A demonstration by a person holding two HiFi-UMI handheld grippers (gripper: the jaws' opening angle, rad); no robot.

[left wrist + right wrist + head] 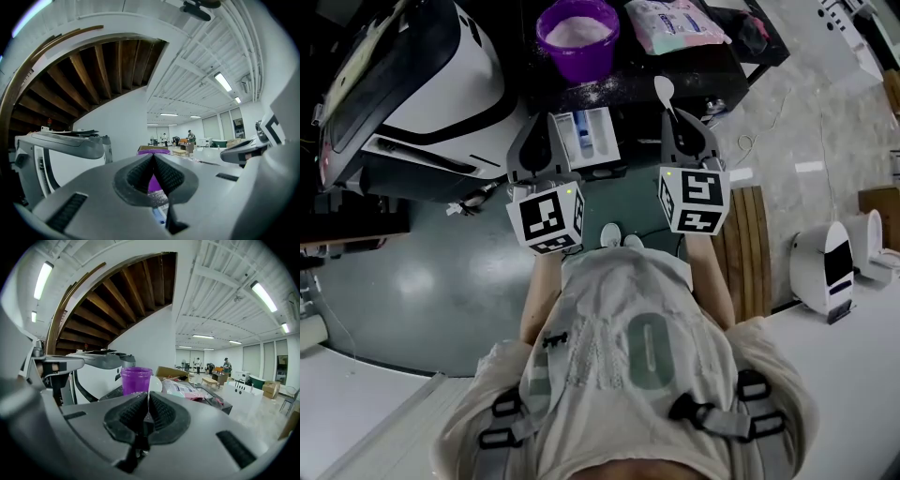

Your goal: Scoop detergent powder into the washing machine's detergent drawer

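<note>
A purple bucket [577,33] of white detergent powder stands on the dark worktop, far of both grippers. The white detergent drawer [586,139] is pulled out beside the washing machine [412,84]. My right gripper [677,120] is shut on the thin handle of a white spoon [665,91], whose bowl points toward the bucket. In the right gripper view the spoon [154,384] rises beside the bucket [136,379]. My left gripper [546,131] hovers left of the drawer, shut with nothing in it; its pad tips touch in the left gripper view [153,158].
A pink and white detergent bag [675,25] lies right of the bucket. Spilled powder dots the worktop [712,66]. A wooden slatted panel [748,248] and a small white machine [825,267] stand on the floor at right. The person's shoes [621,239] are below the drawer.
</note>
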